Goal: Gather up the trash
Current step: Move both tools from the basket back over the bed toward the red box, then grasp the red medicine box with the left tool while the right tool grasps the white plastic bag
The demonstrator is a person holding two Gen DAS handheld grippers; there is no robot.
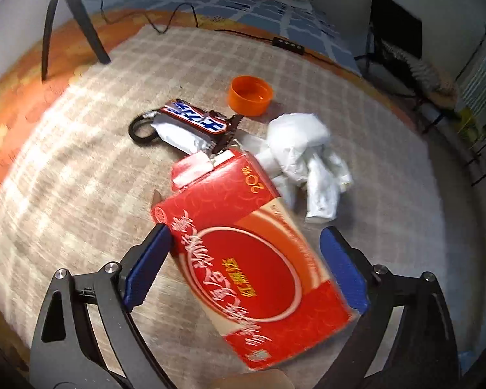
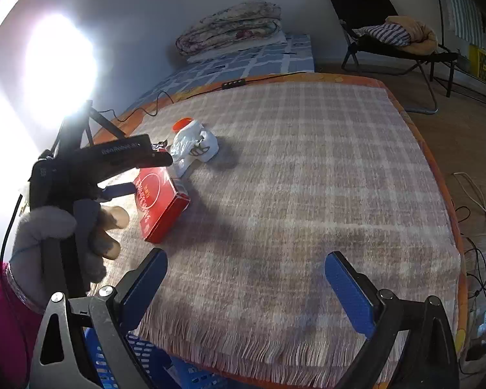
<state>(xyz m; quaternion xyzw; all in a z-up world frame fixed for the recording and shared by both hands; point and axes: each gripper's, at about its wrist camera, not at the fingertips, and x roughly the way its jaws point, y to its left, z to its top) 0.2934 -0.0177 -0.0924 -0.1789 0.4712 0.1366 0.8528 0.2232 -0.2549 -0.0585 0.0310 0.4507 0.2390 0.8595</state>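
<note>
- One red box (image 1: 252, 256) lies flat on the checked blanket (image 1: 388, 201), between the fingers of the left gripper (image 1: 246, 259). The jaws stand wide; the left pad (image 1: 149, 265) is at the box's edge, the right pad (image 1: 343, 272) by its far corner. I cannot tell whether they press on it.
- Beyond the box lie one candy wrapper (image 1: 197, 118), one crumpled white bag (image 1: 304, 159), one orange cap (image 1: 251, 95) and one black ring (image 1: 141, 128), close together.
- The right gripper (image 2: 246, 287) hangs wide open with nothing in it, over the blanket's fringed near edge (image 2: 243, 353).
- One blue basket (image 2: 152, 363) sits below that edge.
- The blanket's right half is bare in the right wrist view; the trash sits on its left part, near a tripod (image 1: 68, 22).
</note>
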